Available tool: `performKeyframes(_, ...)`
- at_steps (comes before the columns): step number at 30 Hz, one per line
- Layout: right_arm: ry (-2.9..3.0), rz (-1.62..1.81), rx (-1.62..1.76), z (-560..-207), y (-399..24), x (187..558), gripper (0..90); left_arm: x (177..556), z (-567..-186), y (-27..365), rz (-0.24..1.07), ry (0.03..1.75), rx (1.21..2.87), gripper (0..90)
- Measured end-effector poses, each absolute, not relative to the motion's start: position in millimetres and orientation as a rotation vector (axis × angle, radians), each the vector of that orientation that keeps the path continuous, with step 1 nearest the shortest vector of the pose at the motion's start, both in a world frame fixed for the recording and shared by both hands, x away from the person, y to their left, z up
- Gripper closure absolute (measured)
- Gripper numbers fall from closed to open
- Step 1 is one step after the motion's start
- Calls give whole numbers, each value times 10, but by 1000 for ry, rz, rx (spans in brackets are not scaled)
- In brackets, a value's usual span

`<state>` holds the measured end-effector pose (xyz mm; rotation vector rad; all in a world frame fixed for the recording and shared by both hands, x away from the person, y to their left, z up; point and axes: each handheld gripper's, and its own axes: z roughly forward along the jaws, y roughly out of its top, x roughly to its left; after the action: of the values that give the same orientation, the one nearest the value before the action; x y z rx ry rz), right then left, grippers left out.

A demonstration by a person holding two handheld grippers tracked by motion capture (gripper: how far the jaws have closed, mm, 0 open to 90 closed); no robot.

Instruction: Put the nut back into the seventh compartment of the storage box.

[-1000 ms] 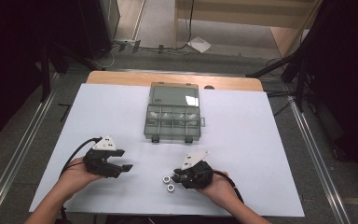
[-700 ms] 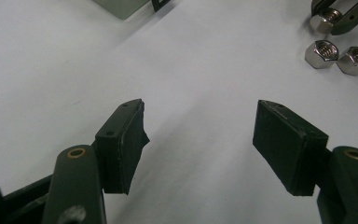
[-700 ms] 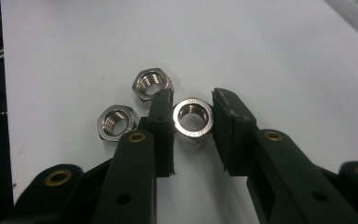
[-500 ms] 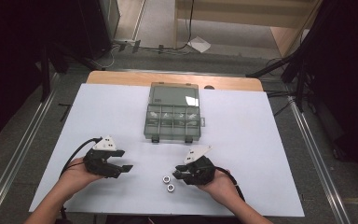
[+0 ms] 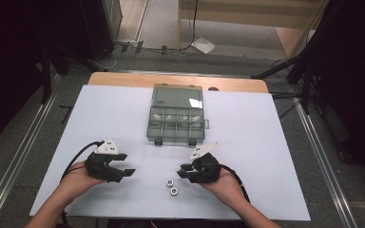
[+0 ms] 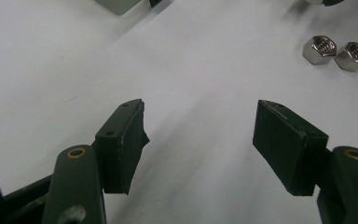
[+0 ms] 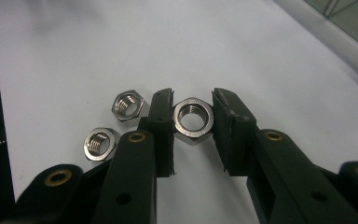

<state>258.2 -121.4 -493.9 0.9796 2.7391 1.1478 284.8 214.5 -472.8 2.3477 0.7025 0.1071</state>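
My right gripper (image 7: 192,103) is shut on a steel hex nut (image 7: 194,120), one pad against each side, low over the white table; in the high view the right gripper (image 5: 184,170) is at the front centre. Two more hex nuts (image 5: 169,182) (image 5: 174,191) lie loose just left of it, the first nut (image 7: 129,105) and the second nut (image 7: 100,143) side by side. My left gripper (image 5: 125,164) rests at the front left, open, with only bare table between its jaws (image 6: 200,135). The loose nuts (image 6: 319,49) lie beyond its right jaw.
A grey-green compartment box (image 5: 177,114) stands open at the table's centre back, with small parts in its row of cells. The white sheet (image 5: 266,142) covers the table, whose wooden far edge (image 5: 123,78) shows behind it. Cables trail from both grippers toward the front.
My right gripper has crept slightly away from the front edge with the nut in it. The left gripper and the two loose nuts have stayed put.
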Motion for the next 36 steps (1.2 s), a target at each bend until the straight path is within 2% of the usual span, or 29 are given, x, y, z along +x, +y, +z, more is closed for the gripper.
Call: performKeyframes(36,2663,1167,1073,-4792,-1258,2856,711,2822,-4751,2157,97,702,2347,339)
